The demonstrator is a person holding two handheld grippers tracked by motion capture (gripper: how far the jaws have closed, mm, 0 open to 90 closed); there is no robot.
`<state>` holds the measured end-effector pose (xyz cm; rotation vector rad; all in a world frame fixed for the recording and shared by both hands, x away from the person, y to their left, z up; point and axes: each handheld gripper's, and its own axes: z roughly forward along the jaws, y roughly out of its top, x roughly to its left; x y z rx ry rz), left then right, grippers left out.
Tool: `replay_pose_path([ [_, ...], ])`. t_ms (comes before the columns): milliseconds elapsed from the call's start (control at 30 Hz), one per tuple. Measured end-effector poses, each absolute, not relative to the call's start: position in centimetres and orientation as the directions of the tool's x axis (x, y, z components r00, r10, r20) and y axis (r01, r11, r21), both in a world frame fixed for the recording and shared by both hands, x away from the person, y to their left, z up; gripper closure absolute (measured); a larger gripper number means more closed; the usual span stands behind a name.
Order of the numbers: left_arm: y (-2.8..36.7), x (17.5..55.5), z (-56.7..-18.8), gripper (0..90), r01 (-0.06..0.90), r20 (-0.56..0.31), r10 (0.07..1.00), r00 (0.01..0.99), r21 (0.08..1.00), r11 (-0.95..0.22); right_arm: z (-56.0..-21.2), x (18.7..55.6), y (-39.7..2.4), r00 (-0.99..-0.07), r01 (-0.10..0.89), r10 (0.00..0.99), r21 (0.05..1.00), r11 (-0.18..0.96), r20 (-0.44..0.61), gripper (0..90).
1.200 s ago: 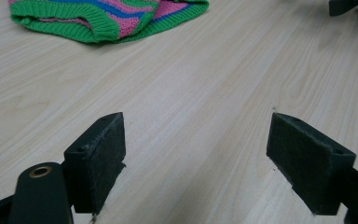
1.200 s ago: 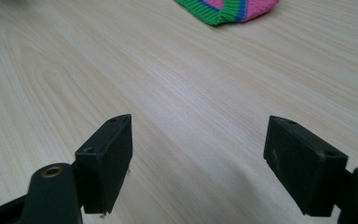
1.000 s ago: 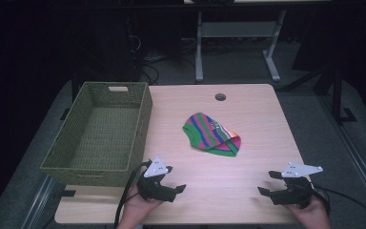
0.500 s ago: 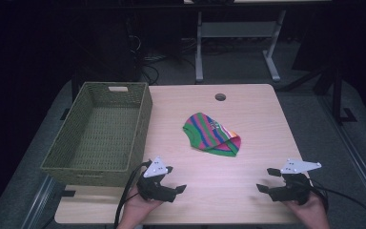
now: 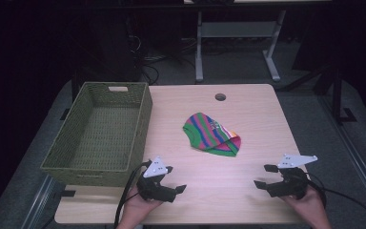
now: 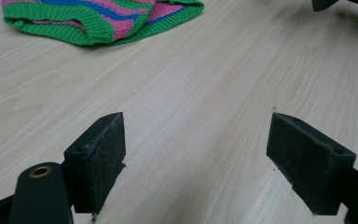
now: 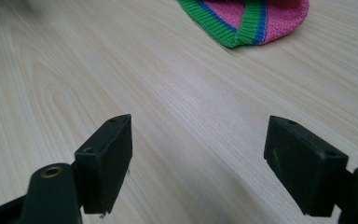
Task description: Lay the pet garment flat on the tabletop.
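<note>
Hardly anything has changed over the last second: the right gripper [image 5: 267,177] has drifted slightly along the near edge of the counter [image 5: 252,119], and the left gripper [image 5: 174,180] has stayed put beside the near corner of the woven green basket [image 5: 76,143]. Both have their jaws spread wide with nothing between them, low over bare wood. The striped knit garment [image 5: 213,134] lies crumpled mid-counter, well apart from both, untouched. The basket looks empty. My guess is that nothing has started yet; the garment probably goes into it.
</note>
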<state>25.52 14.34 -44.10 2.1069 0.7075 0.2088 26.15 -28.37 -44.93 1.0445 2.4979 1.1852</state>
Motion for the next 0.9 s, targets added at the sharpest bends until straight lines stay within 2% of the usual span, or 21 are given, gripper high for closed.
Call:
replay_pose_path([
  [800, 14.3, 25.6, -44.1, 19.1, 0.412, -0.114, 0.553, 0.825, 0.791, -0.452, -43.8, 28.6, -26.3, -0.777, 0.519, 0.614, 0.694, 0.499, 0.140, 22.9],
  [900, 14.3, 25.6, -44.1, 19.1, 0.410, -0.112, 0.551, 0.827, 0.791, -0.455, -43.7, 29.1, -26.0, -0.772, 0.538, 0.617, 0.675, 0.506, 0.153, 20.7],
])
